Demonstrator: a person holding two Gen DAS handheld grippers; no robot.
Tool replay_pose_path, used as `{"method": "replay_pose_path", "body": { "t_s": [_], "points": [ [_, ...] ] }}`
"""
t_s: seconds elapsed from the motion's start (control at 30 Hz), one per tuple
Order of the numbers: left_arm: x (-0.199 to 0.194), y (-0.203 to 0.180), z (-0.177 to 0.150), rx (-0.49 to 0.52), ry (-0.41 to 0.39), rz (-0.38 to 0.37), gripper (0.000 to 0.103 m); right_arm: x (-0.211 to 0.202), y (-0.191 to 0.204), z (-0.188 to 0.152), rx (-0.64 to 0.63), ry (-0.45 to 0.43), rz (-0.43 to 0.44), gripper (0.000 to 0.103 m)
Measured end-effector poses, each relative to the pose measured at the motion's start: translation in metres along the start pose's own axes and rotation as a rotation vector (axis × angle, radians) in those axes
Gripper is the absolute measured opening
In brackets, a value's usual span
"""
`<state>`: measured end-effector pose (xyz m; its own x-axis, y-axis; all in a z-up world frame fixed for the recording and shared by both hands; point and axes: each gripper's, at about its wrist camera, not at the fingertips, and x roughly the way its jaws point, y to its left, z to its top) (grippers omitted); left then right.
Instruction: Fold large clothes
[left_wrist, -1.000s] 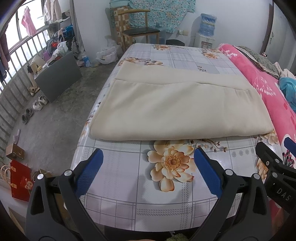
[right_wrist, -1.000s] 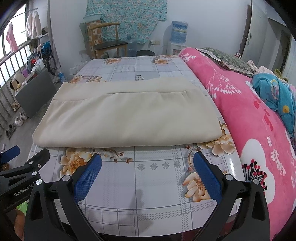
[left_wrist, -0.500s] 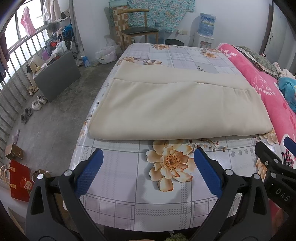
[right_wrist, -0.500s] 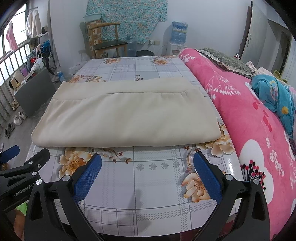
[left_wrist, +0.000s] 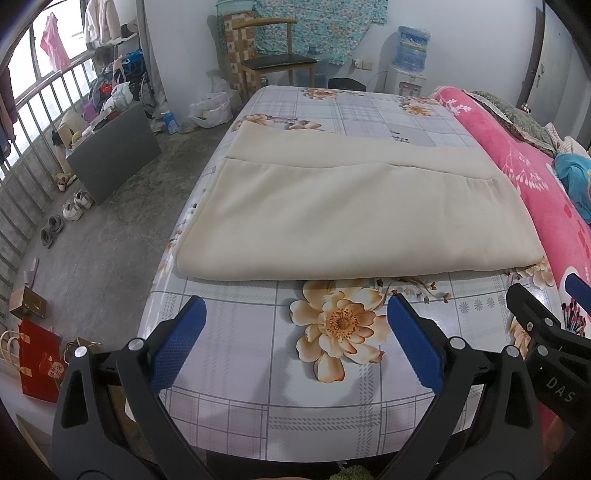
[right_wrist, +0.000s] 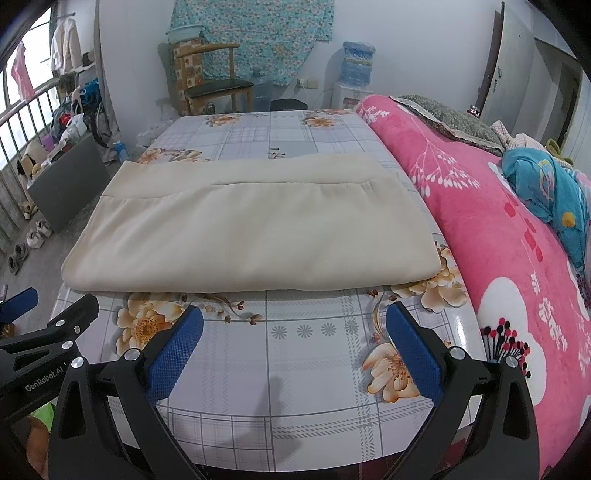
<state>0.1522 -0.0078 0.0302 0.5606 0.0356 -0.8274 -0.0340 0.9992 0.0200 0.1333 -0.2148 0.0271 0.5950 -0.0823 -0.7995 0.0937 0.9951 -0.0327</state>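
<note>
Left wrist view: folded cream fleece garment (left_wrist: 354, 218) at 12 o'clock, soft, limp; grasp near corners. Left gripper (left_wrist: 295, 347) and right gripper (right_wrist: 295, 345) gape wide, empty.

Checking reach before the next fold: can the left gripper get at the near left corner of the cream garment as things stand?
Probably yes. The left gripper is open and empty, the cream garment lies flat ahead, and only bare floral tablecloth separates them; nothing blocks that corner.
</note>
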Motion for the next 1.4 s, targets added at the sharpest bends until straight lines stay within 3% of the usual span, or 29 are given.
{"method": "replay_pose_path", "body": {
  "t_s": [1.4],
  "points": [
    [0.0001, -0.0081, 0.0052, 0.002, -0.004, -0.01, 0.095, -0.0025, -0.0043, 0.0034, -0.004, -0.008, -0.011, 0.097]
  ]
}}
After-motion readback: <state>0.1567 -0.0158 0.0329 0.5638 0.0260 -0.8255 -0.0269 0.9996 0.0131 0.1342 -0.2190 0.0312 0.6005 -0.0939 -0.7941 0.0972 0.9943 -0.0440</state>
